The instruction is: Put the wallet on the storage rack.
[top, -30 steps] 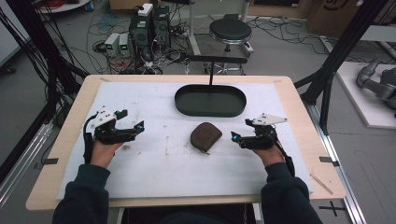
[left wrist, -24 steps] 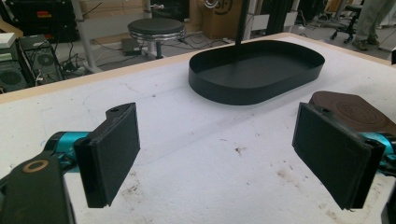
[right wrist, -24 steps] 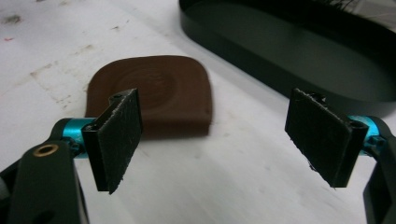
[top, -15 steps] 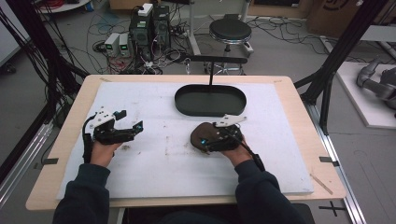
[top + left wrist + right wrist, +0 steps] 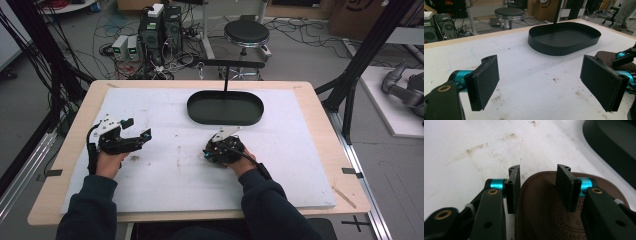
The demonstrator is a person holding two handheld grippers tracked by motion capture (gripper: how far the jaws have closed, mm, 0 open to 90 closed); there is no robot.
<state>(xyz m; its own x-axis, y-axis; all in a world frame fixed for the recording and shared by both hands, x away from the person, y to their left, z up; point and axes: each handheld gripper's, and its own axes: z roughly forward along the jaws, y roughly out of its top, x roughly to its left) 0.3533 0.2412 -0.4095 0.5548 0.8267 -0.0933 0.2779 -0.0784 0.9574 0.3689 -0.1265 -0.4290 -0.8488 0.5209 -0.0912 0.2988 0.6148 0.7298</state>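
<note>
Both pairs of jaws apart: left gripper [image 5: 539, 85] wide over bare table, right gripper [image 5: 539, 185] straddling brown pouch [image 5: 544, 207].

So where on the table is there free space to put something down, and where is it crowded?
Free: the white mat between the left gripper and the black tray; the near strip between the two forearms; the mat's right side beyond the right gripper. Crowded: below the tray, where the right gripper's fingers straddle the edge of the brown leather pouch.
</note>
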